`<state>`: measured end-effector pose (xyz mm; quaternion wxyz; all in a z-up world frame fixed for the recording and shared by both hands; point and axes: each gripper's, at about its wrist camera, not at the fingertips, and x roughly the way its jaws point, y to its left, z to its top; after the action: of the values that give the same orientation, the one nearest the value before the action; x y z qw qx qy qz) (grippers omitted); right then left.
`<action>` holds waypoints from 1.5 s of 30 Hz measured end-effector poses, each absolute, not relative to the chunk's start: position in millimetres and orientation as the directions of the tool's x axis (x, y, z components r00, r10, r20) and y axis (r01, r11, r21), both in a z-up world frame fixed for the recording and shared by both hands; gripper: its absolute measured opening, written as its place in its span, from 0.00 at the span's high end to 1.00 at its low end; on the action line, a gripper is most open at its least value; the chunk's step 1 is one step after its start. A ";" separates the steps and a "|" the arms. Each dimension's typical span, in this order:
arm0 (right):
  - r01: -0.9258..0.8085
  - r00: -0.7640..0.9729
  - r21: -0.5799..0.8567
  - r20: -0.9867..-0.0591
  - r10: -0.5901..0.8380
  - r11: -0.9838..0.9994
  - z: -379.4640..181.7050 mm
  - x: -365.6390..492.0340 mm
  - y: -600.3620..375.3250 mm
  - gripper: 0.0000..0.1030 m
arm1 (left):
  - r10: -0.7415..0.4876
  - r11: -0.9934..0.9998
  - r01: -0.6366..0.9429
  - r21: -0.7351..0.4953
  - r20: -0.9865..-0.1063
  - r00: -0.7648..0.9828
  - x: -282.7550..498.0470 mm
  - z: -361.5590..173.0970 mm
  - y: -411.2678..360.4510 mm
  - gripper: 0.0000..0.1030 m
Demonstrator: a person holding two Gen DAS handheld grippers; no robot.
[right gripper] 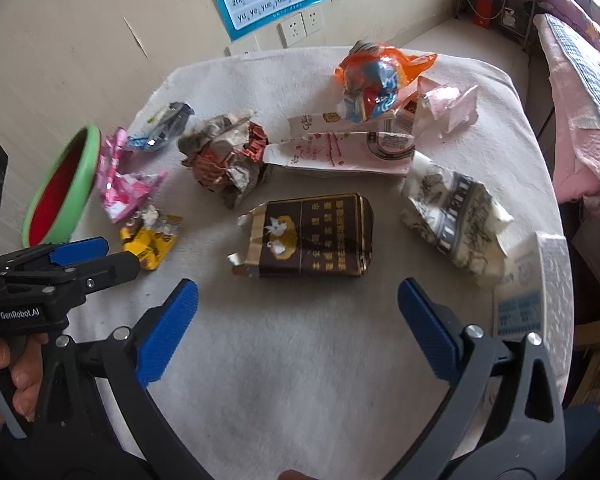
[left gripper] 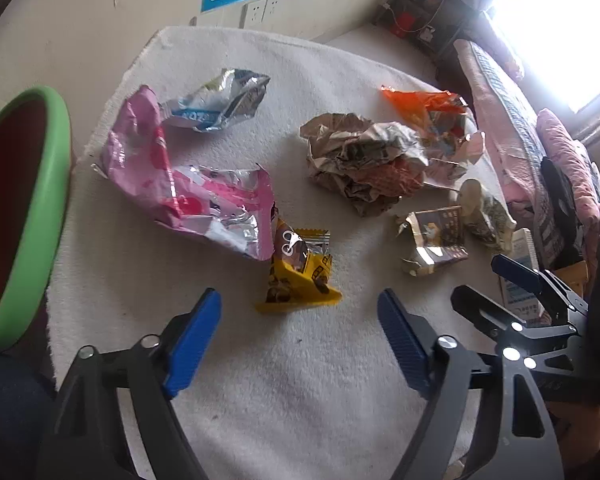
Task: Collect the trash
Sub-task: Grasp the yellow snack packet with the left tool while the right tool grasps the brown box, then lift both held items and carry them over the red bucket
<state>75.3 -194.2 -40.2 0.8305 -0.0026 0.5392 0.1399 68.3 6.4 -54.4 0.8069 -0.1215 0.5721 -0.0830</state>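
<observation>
Yellow snack wrapper (left gripper: 298,276) nearest left gripper (left gripper: 300,340), flat on white-clothed surface (left gripper: 300,400), just ahead of pads; light, crinkly, slippery foil – pinch raised crimped edge, not flat middle

Brown cigarette pack (right gripper: 308,236) ahead of right gripper (right gripper: 298,328); crushed card, stiffer, takes squeeze across short side

Crumpled paper wad (left gripper: 364,164) mid-cloth; springy, bulky, grab anywhere

Pink foil bag (left gripper: 188,176) left, large and floppy

Green-rimmed bin (left gripper: 24,216) at left edge

Both jaws wide apart, nothing between them, nothing held
</observation>
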 end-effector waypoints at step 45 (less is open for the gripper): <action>-0.202 0.479 0.125 -0.853 0.209 0.971 5.2 55.4 -206.2 0.27 | -0.310 0.950 0.101 -0.295 -0.858 0.409 32.2 -17.6 -5.5 0.68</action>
<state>55.4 -206.2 5.2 0.8599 0.0036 0.4962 0.1197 32.2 -5.5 -17.6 0.8334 -0.0989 0.5297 -0.1232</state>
